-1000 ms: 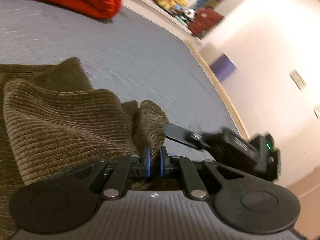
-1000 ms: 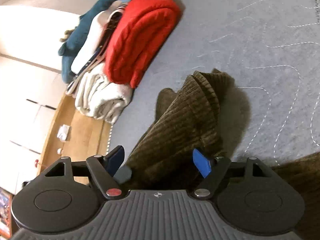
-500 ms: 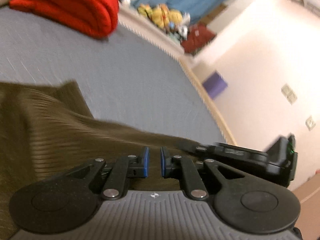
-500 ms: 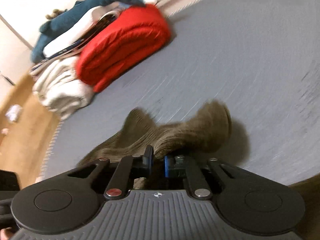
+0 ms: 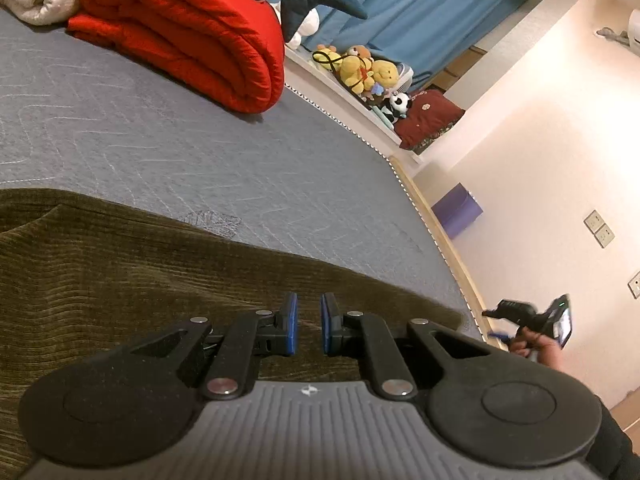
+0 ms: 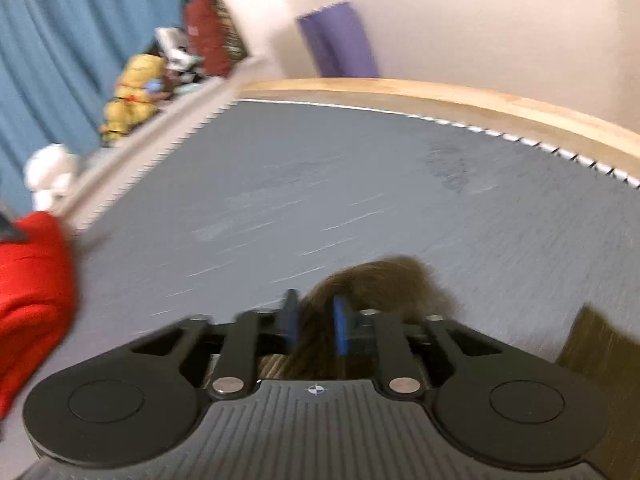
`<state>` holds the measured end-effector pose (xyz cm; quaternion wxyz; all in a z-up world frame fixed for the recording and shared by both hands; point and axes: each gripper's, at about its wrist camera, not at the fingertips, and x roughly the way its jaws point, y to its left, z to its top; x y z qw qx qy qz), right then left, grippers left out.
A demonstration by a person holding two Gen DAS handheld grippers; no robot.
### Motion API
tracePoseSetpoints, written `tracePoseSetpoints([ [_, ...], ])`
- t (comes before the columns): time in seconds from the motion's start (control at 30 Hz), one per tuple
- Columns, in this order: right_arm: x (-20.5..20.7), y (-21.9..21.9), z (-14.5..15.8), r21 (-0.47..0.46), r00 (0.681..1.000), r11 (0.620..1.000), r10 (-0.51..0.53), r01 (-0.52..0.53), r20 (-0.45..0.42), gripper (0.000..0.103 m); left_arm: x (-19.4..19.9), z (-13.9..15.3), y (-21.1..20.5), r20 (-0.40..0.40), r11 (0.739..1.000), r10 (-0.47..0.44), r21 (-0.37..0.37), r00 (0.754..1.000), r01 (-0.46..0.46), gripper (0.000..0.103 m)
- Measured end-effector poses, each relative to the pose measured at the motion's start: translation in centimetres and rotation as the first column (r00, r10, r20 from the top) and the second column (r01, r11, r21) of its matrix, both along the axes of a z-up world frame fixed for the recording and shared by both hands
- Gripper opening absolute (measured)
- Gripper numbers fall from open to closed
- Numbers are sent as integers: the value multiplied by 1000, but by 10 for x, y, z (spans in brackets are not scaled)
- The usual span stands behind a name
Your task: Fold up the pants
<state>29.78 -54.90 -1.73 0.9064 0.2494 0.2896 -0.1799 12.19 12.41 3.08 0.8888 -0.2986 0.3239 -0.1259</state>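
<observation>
Olive corduroy pants (image 5: 120, 280) spread on grey mattress (image 5: 160, 140). Left gripper (image 5: 308, 330) pinched nearly shut over the cloth; right gripper (image 6: 314, 326) opening, bunched hem between the jaws. Risk: hem dropping early, fold landing crooked.

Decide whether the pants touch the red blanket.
Apart. The left wrist view shows bare grey mattress between the pants and the red blanket.
</observation>
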Motion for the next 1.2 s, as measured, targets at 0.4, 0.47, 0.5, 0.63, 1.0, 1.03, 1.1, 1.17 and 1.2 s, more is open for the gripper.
tracePoseSetpoints([
  [0.4, -2, -35, -92, 171, 998, 984, 54, -46, -40, 68, 19, -29, -27, -129, 990, -76, 109, 989, 90, 26],
  [0.47, 3, -29, -94, 224, 995, 970, 96, -90, -16, 68, 24, -38, -38, -159, 981, -101, 151, 982, 125, 39],
  [0.5, 6, -25, -95, 251, 993, 962, 117, -112, -4, 68, 26, -44, -42, -169, 976, -107, 168, 980, 136, 46],
  [0.63, 21, -18, -98, 350, 987, 924, 162, -156, 11, 68, 32, -66, -62, -223, 950, -130, 251, 966, 185, 66],
  [1.0, 37, -2, -25, 227, 953, 933, 239, -278, 184, 7, 33, -86, -82, -315, 827, -126, 491, 941, 275, 24],
  [1.03, 29, 4, -7, 174, 927, 930, 277, -325, 252, 7, 32, -84, -77, -317, 839, -124, 473, 940, 270, 23],
  [1.1, -4, 16, 24, 18, 850, 917, 363, -400, 382, 7, 29, -80, -72, -314, 842, -124, 468, 941, 267, 23],
  [1.17, -31, 20, 24, -39, 857, 927, 360, -372, 370, 7, 26, -78, -67, -315, 843, -131, 465, 940, 273, 23],
  [1.2, -38, 16, 15, -19, 897, 945, 317, -327, 309, 7, 26, -78, -67, -318, 841, -135, 464, 939, 278, 23],
])
